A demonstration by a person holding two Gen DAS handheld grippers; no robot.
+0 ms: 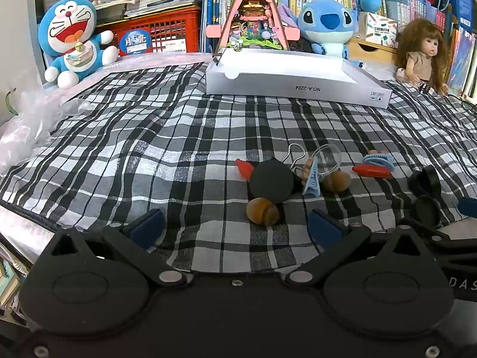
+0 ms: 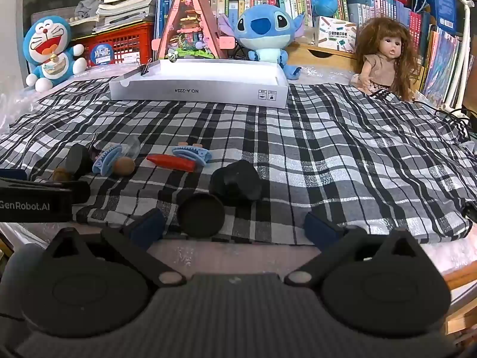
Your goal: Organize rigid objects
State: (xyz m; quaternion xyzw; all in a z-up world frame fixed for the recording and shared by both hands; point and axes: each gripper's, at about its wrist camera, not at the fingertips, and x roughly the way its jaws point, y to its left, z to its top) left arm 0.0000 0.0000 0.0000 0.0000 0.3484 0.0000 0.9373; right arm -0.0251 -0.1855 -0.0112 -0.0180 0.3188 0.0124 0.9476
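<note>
Both my tongs are spread wide, nothing between them. Left tongs (image 1: 235,228) hover over the checked cloth (image 1: 149,137) with a walnut (image 1: 262,211) just ahead, a black disc (image 1: 270,180) and blue clip (image 1: 311,176) behind it. Right tongs (image 2: 235,226) have a black round lid (image 2: 201,214) just ahead toward the left finger, a dark lump (image 2: 235,183) beyond, then an orange piece (image 2: 173,161). Farthest off sits the white box (image 2: 202,85).

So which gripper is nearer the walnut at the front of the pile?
Left. The walnut lies just ahead of the open left gripper, between its fingers' line. The right gripper is off to the walnut's right, facing a black round lid.
</note>
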